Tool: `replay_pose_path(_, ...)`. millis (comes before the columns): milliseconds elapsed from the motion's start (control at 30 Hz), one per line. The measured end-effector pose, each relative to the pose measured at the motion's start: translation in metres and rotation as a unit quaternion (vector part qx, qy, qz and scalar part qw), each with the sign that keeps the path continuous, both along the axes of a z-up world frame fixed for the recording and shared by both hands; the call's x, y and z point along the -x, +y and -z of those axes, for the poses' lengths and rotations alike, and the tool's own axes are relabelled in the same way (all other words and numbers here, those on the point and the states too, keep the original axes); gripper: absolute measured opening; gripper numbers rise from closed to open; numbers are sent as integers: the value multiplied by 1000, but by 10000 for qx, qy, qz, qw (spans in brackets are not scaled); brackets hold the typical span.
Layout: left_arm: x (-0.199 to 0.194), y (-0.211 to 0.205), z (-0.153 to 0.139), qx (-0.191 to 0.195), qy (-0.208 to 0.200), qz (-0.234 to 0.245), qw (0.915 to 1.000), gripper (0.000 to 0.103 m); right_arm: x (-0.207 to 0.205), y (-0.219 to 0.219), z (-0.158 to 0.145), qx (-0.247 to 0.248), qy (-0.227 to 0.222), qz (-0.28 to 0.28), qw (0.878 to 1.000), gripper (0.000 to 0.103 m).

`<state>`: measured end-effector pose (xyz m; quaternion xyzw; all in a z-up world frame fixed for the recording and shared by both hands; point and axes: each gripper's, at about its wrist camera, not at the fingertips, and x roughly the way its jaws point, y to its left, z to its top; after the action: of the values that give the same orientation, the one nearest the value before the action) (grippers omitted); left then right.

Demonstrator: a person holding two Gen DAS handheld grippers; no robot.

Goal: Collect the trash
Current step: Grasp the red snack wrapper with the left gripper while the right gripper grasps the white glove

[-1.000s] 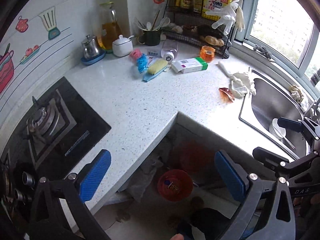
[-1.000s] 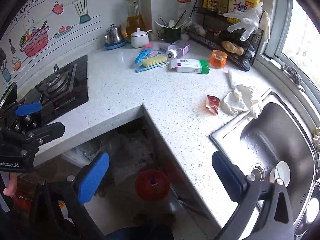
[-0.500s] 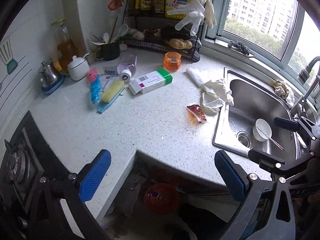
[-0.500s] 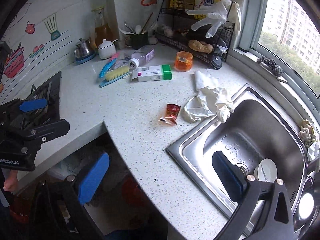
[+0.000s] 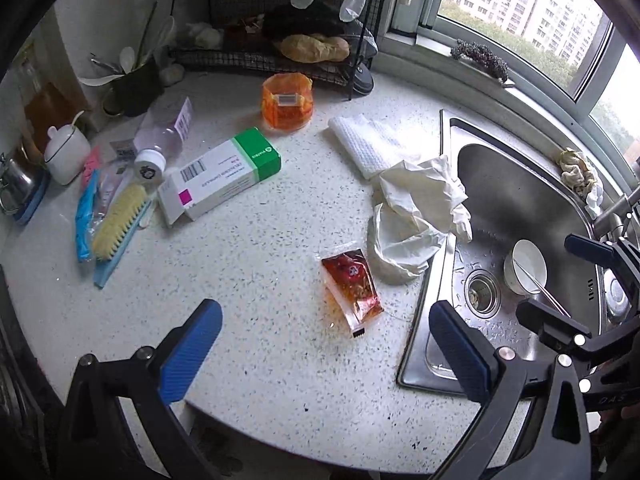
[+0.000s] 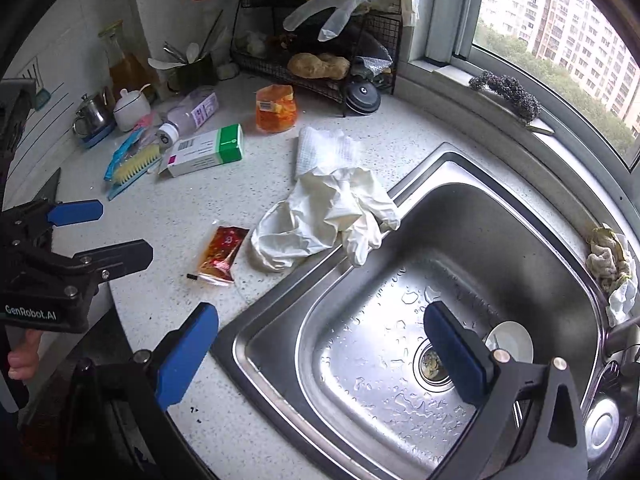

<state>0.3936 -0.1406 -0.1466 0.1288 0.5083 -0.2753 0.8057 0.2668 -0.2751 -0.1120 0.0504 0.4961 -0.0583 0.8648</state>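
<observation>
A torn red sauce packet (image 5: 352, 288) lies on the speckled white counter (image 5: 248, 280) in a small oily smear; it also shows in the right wrist view (image 6: 222, 254). Crumpled white gloves (image 5: 412, 216) lie beside it at the sink edge, also in the right wrist view (image 6: 328, 216). A green-and-white carton (image 5: 220, 178), an orange bag (image 5: 286, 102) and a fallen plastic bottle (image 5: 164, 140) lie farther back. My left gripper (image 5: 324, 356) is open and empty, just short of the packet. My right gripper (image 6: 320, 354) is open and empty over the sink's front corner.
A steel sink (image 6: 460, 264) on the right holds a white bowl (image 5: 524, 266) with chopsticks. A scrub brush (image 5: 116, 226), a white sugar pot (image 5: 66, 154) and a black wire rack (image 5: 280, 44) stand at the back. The left gripper shows in the right wrist view (image 6: 80, 232).
Both grippers have swung right and forward from the stove and counter gap, closing on the packet and the sink. Both stayed open and empty.
</observation>
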Motion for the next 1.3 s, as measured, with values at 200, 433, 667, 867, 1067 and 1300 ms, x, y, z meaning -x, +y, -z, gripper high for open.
replay_pose_path(200, -21, -34, 32, -524, 88, 171, 9984, 102, -19, -27, 23, -253, 228, 97, 9994, 103)
replay_pose_path(433, -35, -41, 59, -622, 404, 73, 9972, 99, -35, -36, 44, -387, 450, 8, 9982, 103)
replay_pose_path(667, -35, -44, 66, -801, 457, 9, 9957, 56, -42, -44, 48, -428, 526, -24, 9977, 103)
replay_pose_path(867, -29, -36, 60, -713, 468, -132, 9963, 22, -47, -50, 47, -554, 492, -6, 9973, 103)
replay_pose_path(1067, -19, -6, 43, -449, 404, -562, 9966, 18, -56, -37, 44, -510, 396, -360, 9973, 103)
replay_pose_path(1300, -27, 25, 34, -446, 344, -968, 9937, 18, -81, -27, 50, -432, 426, -748, 9953, 103)
